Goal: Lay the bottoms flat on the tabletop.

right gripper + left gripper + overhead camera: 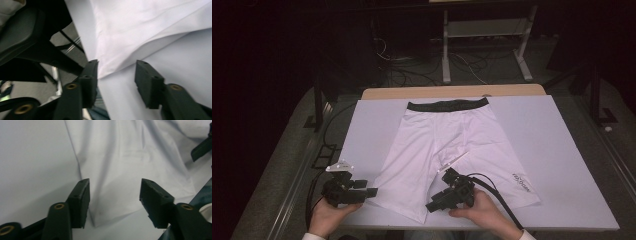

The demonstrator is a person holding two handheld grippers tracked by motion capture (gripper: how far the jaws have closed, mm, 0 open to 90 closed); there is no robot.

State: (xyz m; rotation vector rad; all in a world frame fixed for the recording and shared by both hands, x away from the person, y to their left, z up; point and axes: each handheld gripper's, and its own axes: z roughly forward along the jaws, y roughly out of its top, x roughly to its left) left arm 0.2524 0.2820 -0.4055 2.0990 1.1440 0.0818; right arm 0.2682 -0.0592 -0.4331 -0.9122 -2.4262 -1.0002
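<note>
White stretch-fabric shorts with a black waistband (pixel 451 140) spread flat on the white-topped bench (pixel 562 150), waistband at the far edge. Left tongs (pixel 371 192) gaping wide, empty, just beside the hem of the shorts' left leg; hem corner sits between the jaws in the left gripper view (pixel 113 195). Right tongs (pixel 432 206) also wide, empty, at the same leg's near corner (pixel 116 68). Small print on the other leg too blurred to read. Forearms cut off at the bottom edge.

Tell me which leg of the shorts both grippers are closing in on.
The shorts' left leg: both open grippers flank its hem; the logo-printed right leg lies apart.
</note>
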